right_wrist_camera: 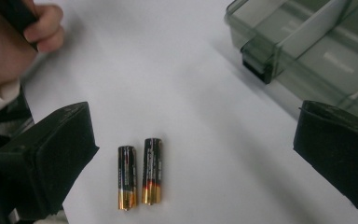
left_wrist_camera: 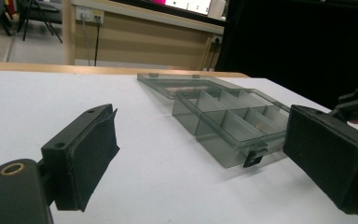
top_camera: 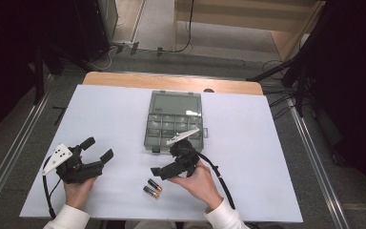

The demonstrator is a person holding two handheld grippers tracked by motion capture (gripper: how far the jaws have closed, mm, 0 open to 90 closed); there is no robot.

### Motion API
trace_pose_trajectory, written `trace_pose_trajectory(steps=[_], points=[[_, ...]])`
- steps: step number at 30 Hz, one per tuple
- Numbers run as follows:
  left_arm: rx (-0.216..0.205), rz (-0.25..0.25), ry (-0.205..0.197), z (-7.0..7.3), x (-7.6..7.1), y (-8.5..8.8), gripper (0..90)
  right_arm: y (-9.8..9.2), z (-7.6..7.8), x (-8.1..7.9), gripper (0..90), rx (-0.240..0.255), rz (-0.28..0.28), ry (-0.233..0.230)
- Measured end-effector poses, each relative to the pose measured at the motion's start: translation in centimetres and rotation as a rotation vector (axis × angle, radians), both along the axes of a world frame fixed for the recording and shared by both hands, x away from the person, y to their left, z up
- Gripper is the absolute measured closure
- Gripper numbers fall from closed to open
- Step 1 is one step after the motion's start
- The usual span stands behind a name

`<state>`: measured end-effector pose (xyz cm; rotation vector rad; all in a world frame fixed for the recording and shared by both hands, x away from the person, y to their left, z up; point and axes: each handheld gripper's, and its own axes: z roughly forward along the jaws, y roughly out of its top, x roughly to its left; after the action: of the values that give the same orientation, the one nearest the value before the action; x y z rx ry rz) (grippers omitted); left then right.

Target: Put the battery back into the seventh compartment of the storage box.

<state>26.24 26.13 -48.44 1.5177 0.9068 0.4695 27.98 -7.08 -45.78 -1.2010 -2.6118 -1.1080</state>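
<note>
The right tool (top_camera: pixel 158 171) hung over two batteries (right_wrist_camera: pixel 140 171) that lay side by side, just touching, on the white counter (top_camera: pixel 109 119), near the person's edge and a little short of the open box (top_camera: pixel 174 125). Its jaws were spread wide, one on either side of the pair, gripping nothing. The left tool (top_camera: pixel 97 149) rested off to the side, well apart from the batteries, its jaws spread and empty too, pointed toward the box. To my eye the pick-up had not yet begun; this was the lining-up before it. The next move looked to call for settling on one battery, coming down so the pads straddled it alone, and closing without nudging its neighbour, then carrying it to one of the box's empty compartments.
</note>
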Motion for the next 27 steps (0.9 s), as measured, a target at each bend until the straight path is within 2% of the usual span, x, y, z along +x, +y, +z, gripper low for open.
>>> trace_pose_trajectory(steps=[4, 12, 15, 20, 23, 27], points=[[0.000, 0.000, 0.000, 0.0, 0.0, 0.0, 9.6, 1.2, -0.4, -0.4, 0.0, -0.079, 0.030, -0.005], [0.000, -0.001, 0.000, 0.0, 0.0, 0.0, 9.6, 2.6, -1.0, -0.8, 0.0, -0.193, 0.079, 0.002], [-0.001, -0.001, 0.000, 0.0, 0.0, 0.0, 9.6, 2.9, -1.3, -0.9, 0.0, -0.223, 0.094, 0.004], [-0.001, -0.004, 0.001, 0.0, 0.0, 0.0, 9.6, 3.6, -1.7, -1.1, 0.1, -0.272, 0.127, 0.036], [0.000, -0.006, -0.001, 0.0, 0.0, 0.0, 9.6, 3.9, -1.9, -1.3, 4.3, -0.300, 0.146, 0.038], [-0.001, -0.003, 0.000, 0.0, 0.0, 0.0, 9.6, 4.1, -1.8, -1.4, 15.3, -0.320, 0.145, 0.038]])
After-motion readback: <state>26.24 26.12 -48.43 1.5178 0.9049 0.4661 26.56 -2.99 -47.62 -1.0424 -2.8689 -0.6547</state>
